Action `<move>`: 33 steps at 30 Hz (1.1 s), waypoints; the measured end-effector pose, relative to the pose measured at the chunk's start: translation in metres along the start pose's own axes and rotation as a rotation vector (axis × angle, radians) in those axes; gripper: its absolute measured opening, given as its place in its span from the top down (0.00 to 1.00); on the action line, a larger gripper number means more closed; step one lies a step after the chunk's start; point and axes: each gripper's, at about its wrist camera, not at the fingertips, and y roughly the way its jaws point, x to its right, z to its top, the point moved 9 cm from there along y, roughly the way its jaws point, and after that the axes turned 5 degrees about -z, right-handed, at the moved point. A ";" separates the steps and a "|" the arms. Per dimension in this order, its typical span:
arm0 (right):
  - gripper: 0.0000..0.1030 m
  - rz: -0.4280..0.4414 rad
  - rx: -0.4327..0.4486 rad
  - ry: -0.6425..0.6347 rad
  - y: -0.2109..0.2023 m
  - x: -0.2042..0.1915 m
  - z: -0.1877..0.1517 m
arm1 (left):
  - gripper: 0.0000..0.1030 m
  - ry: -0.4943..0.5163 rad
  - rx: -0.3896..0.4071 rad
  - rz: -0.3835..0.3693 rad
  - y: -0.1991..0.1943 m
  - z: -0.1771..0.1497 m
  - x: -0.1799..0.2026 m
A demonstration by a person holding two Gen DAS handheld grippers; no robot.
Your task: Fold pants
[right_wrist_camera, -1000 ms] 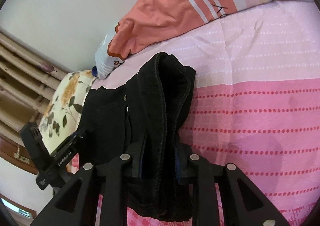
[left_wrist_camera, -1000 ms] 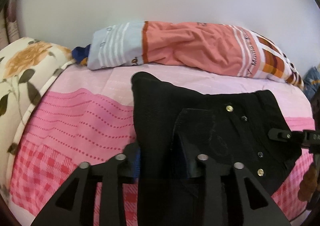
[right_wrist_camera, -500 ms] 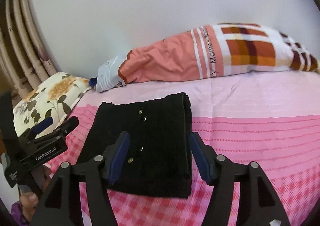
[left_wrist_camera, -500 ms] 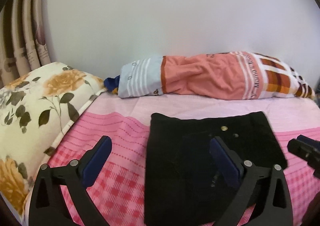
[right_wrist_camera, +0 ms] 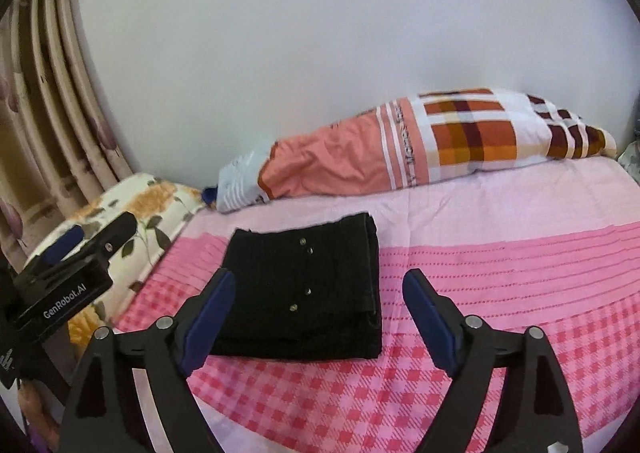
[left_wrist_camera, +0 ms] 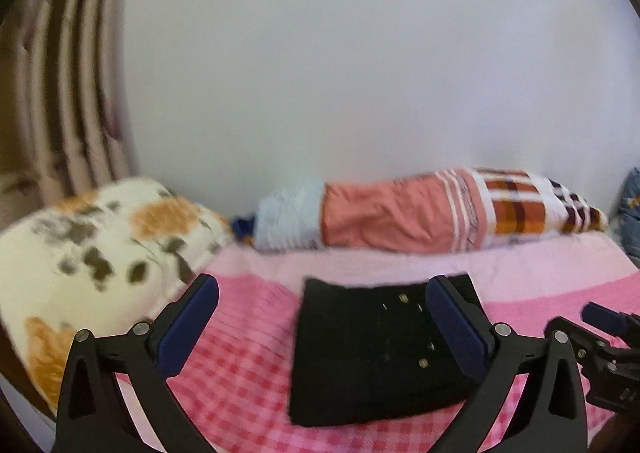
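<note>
- Because the black pants [right_wrist_camera: 308, 289] lie as a compact, stacked rectangle on the bed [right_wrist_camera: 500, 273], neither pair of tongs has anything left to hold; the folding looks finished or all but finished.
- Nearest the pants, the right tongs [right_wrist_camera: 316, 317] hang just above their near edge with the jaws opening and wide apart; the blue pads [right_wrist_camera: 208, 313] frame the cloth without pressing it, so nothing is gripped.
- To the left of the pants, the left tongs [left_wrist_camera: 322, 325] stand fully open and clear of the fabric, one pad over the pink sheet, the other in front of the pants' right part.
- The pants rest with their metal studs [right_wrist_camera: 306, 265] facing up and the thick folded edge on their right side, flat enough to stay put unaided.
- Left of the pants, a floral pillow [right_wrist_camera: 160, 205] props against the curtain [right_wrist_camera: 48, 113].
- Beyond the pants, a rolled orange and checked quilt [right_wrist_camera: 420, 145] lies along the wall [right_wrist_camera: 320, 33], well apart, leaving the sheet around the pants free for folding.
</note>
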 end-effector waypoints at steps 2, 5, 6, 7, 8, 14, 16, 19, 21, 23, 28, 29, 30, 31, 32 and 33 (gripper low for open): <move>0.18 0.008 0.010 0.008 -0.009 -0.001 0.004 | 0.00 0.005 0.038 0.020 -0.015 0.012 0.003; 0.18 0.019 0.028 0.018 -0.023 -0.002 0.009 | 0.00 -0.004 0.093 0.034 -0.036 0.024 0.006; 0.18 0.023 0.034 0.016 -0.028 -0.003 0.011 | 0.00 0.000 0.100 0.023 -0.041 0.027 0.008; 0.18 0.024 0.040 0.013 -0.031 -0.003 0.012 | 0.00 0.001 0.095 0.011 -0.044 0.028 0.010; 0.18 0.023 0.045 0.011 -0.033 -0.004 0.012 | 0.00 0.001 0.080 -0.018 -0.047 0.029 0.014; 0.17 0.019 0.064 0.005 -0.047 -0.002 0.013 | 0.00 -0.061 0.041 -0.082 -0.059 0.032 0.016; 0.15 0.020 0.064 0.010 -0.050 -0.002 0.012 | 0.00 -0.110 0.042 -0.097 -0.063 0.031 0.011; 0.14 0.021 0.061 0.016 -0.052 -0.001 0.012 | 0.00 -0.132 0.021 -0.100 -0.063 0.029 0.007; 0.14 0.022 0.055 0.014 -0.051 -0.001 0.011 | 0.00 -0.115 0.013 -0.081 -0.062 0.026 0.006; 0.13 0.023 0.046 0.012 -0.051 -0.002 0.009 | 0.00 -0.104 -0.001 -0.069 -0.060 0.022 0.006; 0.12 0.028 0.034 0.002 -0.051 -0.005 0.005 | 0.00 -0.094 -0.023 -0.060 -0.057 0.013 0.006; 0.12 0.028 0.031 0.000 -0.050 -0.005 0.005 | 0.00 -0.092 -0.029 -0.061 -0.056 0.011 0.007; 0.12 0.027 0.029 -0.001 -0.050 -0.006 0.005 | 0.00 -0.088 -0.038 -0.061 -0.054 0.009 0.007; 0.12 0.024 0.028 -0.002 -0.049 -0.006 0.004 | 0.00 -0.087 -0.046 -0.065 -0.053 0.007 0.008; 0.12 0.023 0.027 -0.004 -0.049 -0.006 0.003 | 0.00 -0.086 -0.055 -0.070 -0.051 0.005 0.008; 0.12 0.022 0.022 -0.006 -0.048 -0.007 0.001 | 0.00 -0.084 -0.064 -0.075 -0.050 0.002 0.010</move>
